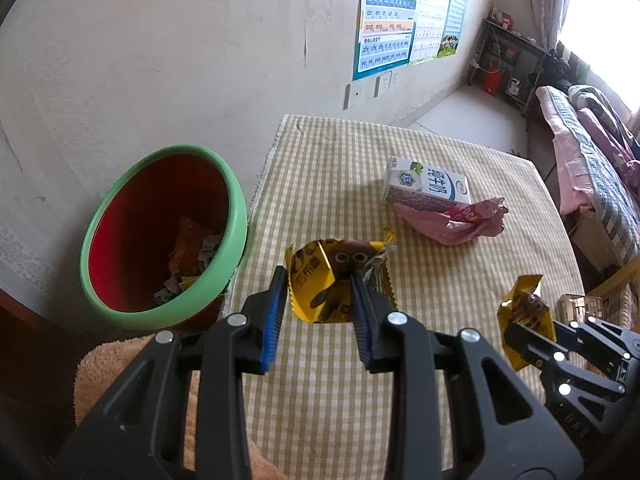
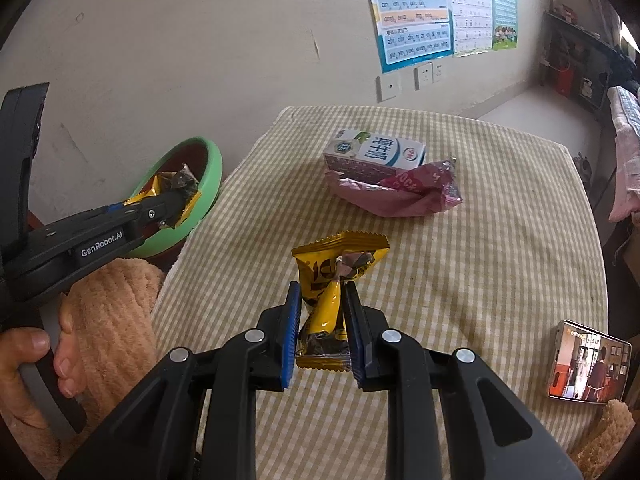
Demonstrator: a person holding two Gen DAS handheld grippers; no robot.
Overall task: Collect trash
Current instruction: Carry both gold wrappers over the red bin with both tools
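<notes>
Yellow wrapper (image 2: 176,196) — pinched in the left gripper (image 2: 178,204) at the red bin (image 1: 160,232), mid-left. Second wrapper (image 2: 332,300) is clamped in the right gripper (image 2: 322,300) — centre frame, bin far left.

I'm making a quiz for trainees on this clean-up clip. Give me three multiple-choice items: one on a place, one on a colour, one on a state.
1. Where is the bin?
A. On the table
B. Beside the table's left edge, near the wall
C. On the bed

2. What colour is the bin's rim?
A. Green
B. Blue
C. White

3. What is the right gripper doing?
A. Open over the milk carton
B. Shut on the phone
C. Shut on a yellow wrapper

Key:
1 B: the bin sits past the left edge of the table.
2 A: its rim is green and the inside is red.
3 C: the right gripper pinches the yellow wrapper between both fingers.
</notes>
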